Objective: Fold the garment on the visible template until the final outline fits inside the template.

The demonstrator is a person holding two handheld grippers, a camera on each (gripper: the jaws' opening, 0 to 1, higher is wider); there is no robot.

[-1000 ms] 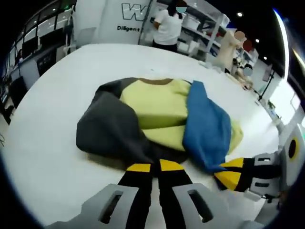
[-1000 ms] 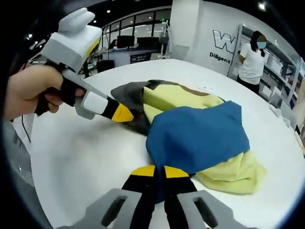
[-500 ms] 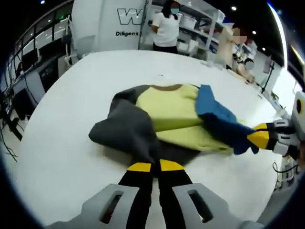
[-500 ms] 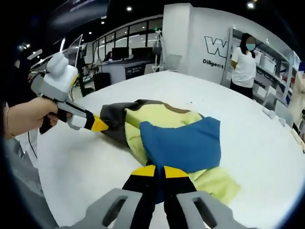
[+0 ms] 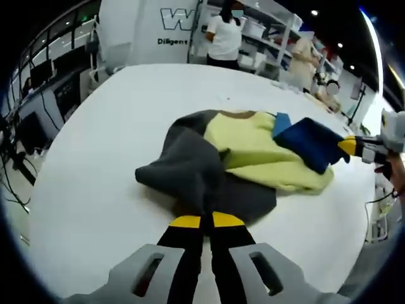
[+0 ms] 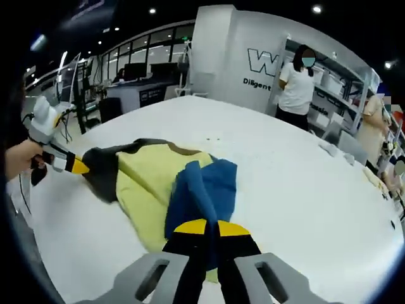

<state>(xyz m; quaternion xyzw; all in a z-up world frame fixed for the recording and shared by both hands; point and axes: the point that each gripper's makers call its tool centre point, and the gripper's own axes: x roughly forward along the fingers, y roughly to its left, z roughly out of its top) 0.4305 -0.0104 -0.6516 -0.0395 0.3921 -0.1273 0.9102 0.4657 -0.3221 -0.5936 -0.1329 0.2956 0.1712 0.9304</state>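
light: bright, even, from ceiling spots around 12 to 2 o'clock
glare: white bench (image 5: pixel 95 190) nearly blown out
blur: background soft, edges smeary
distortion: heavy fisheye bending

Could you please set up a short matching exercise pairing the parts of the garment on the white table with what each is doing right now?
Column one:
1. dark grey fabric sleeve
2. blue fabric sleeve
3. yellow-green fabric body
4. brown neckline

Column two:
A. pinched by the right hand-held gripper
B. far edge of the garment
C. lying between the two sleeves
D. pinched by the left hand-held gripper

Pairs: 1-D, 2-A, 3-C, 4-B
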